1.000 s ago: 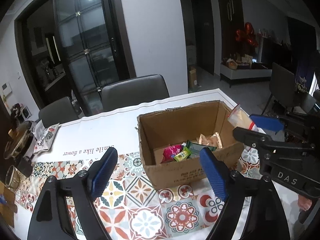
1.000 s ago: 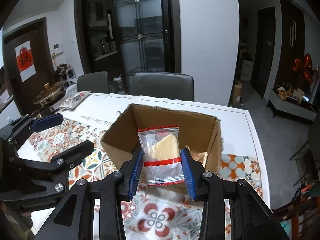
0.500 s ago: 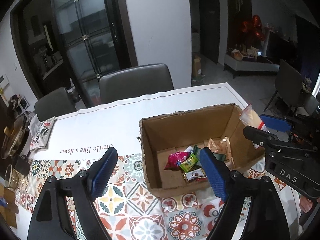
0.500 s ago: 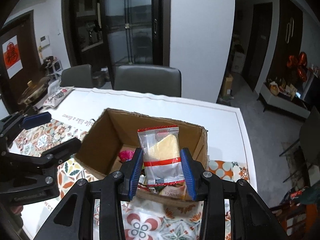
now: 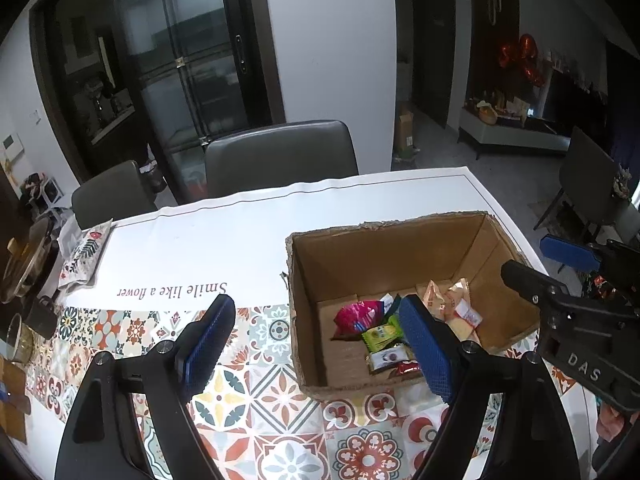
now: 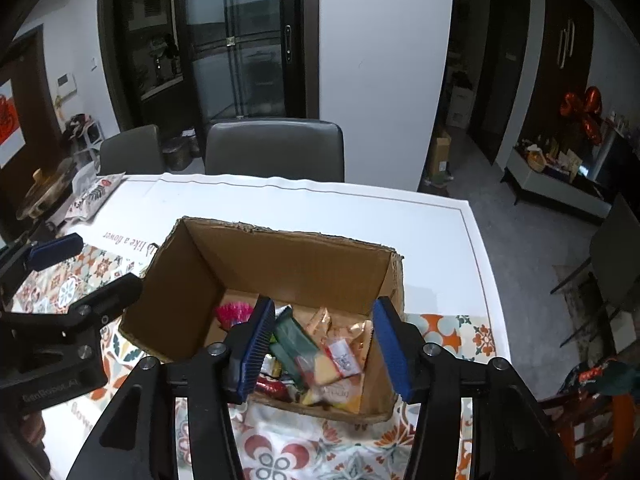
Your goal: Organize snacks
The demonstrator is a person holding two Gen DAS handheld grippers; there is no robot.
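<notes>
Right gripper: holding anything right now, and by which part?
Nothing. The right gripper is opening over the box; the clear cracker packet lies loose inside.

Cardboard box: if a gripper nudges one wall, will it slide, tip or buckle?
The box would probably slide, not tip: it sits low and wide on the smooth tablecloth. Likely light, holding only a few snack packets. Its rim is torn and open-topped, so a wall may flex inward.
</notes>
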